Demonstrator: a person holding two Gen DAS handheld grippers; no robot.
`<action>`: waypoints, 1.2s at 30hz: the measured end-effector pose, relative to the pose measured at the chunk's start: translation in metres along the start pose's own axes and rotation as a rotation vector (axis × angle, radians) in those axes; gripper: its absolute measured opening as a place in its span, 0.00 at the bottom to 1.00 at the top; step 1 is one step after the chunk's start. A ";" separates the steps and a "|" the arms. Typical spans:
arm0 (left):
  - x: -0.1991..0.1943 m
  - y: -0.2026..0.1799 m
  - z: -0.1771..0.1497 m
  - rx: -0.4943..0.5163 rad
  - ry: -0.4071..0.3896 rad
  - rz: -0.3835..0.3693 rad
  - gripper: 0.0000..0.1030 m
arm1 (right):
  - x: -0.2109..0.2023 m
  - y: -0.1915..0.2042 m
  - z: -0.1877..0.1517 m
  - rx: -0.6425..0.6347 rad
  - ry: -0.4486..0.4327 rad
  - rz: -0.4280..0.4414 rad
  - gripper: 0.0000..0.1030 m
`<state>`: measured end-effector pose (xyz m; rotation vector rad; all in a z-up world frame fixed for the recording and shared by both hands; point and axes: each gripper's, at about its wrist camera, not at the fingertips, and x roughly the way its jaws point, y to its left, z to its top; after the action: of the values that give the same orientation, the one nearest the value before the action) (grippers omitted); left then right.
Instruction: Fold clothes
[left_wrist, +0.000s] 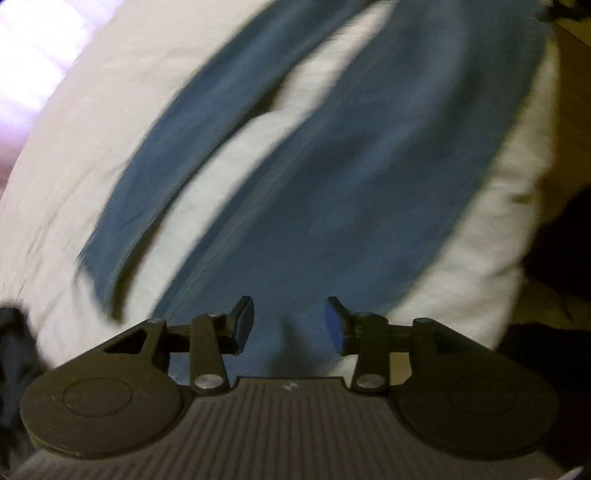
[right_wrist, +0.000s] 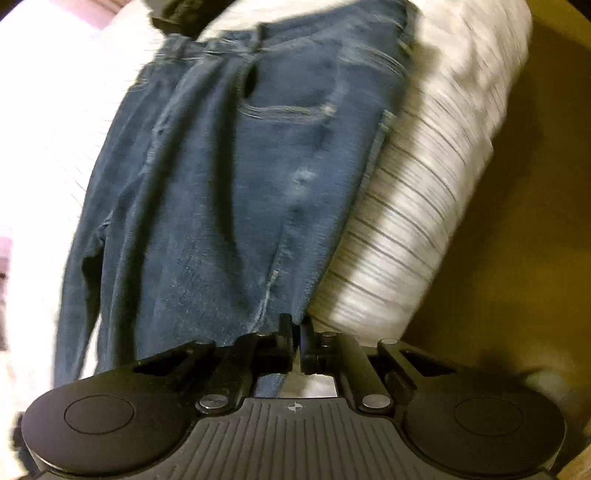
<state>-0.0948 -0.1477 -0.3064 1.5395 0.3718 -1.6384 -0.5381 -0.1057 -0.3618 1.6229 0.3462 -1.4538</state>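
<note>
Striped bedding (right_wrist: 399, 206), right fingers (right_wrist: 295, 332) pinching jeans (right_wrist: 229, 177)

bed (right_wrist: 424, 192): pale cover with thin dark stripes, filling most of both views
floor (right_wrist: 524, 229): yellow-brown, at 3 o'clock of the bed in the right wrist view
light (left_wrist: 33, 62): bright whitish-pink glare at 10 o'clock, left wrist view
</note>
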 end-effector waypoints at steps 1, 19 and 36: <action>0.000 -0.016 0.006 0.030 -0.002 -0.009 0.40 | -0.002 -0.008 0.001 -0.006 0.019 0.000 0.02; 0.018 -0.031 0.064 -0.056 -0.038 0.020 0.59 | -0.044 0.086 0.018 -0.571 -0.019 0.051 0.70; 0.025 0.043 -0.048 -0.260 0.092 0.076 0.61 | 0.034 0.116 -0.046 -0.812 0.191 -0.105 0.60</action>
<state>-0.0286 -0.1487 -0.3261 1.4172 0.5468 -1.4038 -0.4165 -0.1469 -0.3476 1.0752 0.9971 -1.0181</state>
